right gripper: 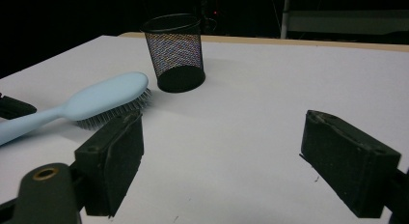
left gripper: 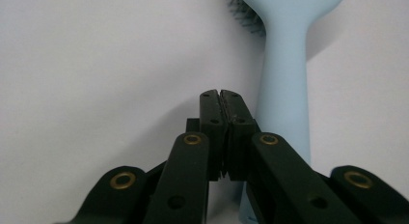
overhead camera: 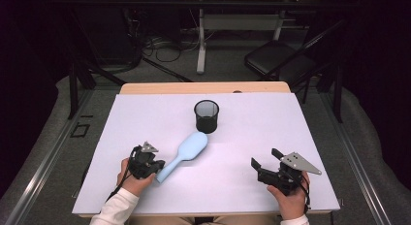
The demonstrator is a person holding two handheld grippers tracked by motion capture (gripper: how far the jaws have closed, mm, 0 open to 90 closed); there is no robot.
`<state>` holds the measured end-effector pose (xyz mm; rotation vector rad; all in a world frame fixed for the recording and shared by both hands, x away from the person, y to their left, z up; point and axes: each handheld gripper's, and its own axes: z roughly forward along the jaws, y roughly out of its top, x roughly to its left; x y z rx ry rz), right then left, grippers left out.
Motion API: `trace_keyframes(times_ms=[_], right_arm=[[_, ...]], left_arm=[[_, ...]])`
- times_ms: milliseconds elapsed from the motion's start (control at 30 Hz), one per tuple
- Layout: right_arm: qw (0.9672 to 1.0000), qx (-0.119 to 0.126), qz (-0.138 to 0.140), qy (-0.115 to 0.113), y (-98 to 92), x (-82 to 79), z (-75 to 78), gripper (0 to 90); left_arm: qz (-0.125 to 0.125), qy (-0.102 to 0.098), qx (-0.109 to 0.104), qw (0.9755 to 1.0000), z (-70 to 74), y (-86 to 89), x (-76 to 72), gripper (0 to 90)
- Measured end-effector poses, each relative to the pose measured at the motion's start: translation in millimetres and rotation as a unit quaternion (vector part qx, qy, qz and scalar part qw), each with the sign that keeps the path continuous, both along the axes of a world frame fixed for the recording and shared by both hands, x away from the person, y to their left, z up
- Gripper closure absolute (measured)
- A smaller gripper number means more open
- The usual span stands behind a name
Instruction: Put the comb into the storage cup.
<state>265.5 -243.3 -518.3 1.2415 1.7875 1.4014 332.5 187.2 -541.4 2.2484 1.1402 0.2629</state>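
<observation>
Left tool [left gripper: 222, 96], pressed together and holding nothing, is resting beside the blue hairbrush [overhead camera: 182, 155] handle; right tool [overhead camera: 265, 165] is waiting apart at five o'clock (mesh cup [overhead camera: 206, 116] at twelve, likely the brush's destination).

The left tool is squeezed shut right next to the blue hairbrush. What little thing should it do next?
Probably open up. The left tool has its jaws pressed together with nothing between them, beside the handle of the light blue plastic hairbrush, not around it. It likely needs to open before it can slide over the handle and grip.
</observation>
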Motion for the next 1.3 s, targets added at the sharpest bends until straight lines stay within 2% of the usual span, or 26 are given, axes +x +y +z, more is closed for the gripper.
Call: trace_keyframes(times_ms=[67, 133, 400, 567, 667, 800, 1000, 1100, 1167, 1300], right_arm=[[1.0000, 0.000, 0.000, 0.000, -0.1, 0.1, -0.1, 14.6], [1.0000, 0.001, -0.001, 0.000, -0.1, 0.4, -0.3, 14.6], [1.0000, -0.001, 0.001, 0.000, 0.2, 0.4, -0.2, 14.7], [1.0000, 0.000, 0.000, 0.000, 0.0, 0.5, -0.4, 14.6], [1.0000, 0.000, 0.001, 0.000, -0.1, 0.3, -0.2, 14.6], [1.0000, 0.000, 0.001, 0.000, 0.0, 0.5, -0.3, 14.6], [1.0000, 0.000, 0.001, 0.000, 0.0, 0.5, -0.4, 14.6], [1.0000, 0.000, 0.001, 0.000, -0.1, 0.4, -0.3, 14.7], [1.0000, 0.000, 0.001, 0.000, -0.1, 0.4, -0.3, 14.6], [1.0000, 0.000, 0.000, 0.000, -0.2, 0.3, -0.1, 14.7]], left_arm=[[0.010, -0.011, -0.009, 0.9998, 1.8, 3.6, 0.7, 86.3], [0.016, -0.012, -0.016, 0.9997, 3.9, 6.6, 0.9, 85.4], [0.029, -0.026, -0.024, 0.9989, 5.8, 11.5, 1.5, 76.3], [0.034, -0.030, -0.026, 0.9986, 7.3, 14.0, 1.9, 70.6], [0.045, -0.035, -0.035, 0.9977, 7.6, 15.6, 2.0, 63.3], [0.052, -0.041, -0.042, 0.9969, 8.1, 17.3, 2.3, 57.9], [0.058, -0.038, -0.043, 0.9967, 8.3, 19.4, 3.5, 50.1], [0.072, -0.043, -0.050, 0.9952, 10.0, 22.4, 4.5, 45.4], [0.074, -0.045, -0.054, 0.9948, 10.7, 23.5, 4.6, 44.4], [0.079, -0.061, -0.061, 0.9931, 12.4, 30.5, 6.4, 43.3]])
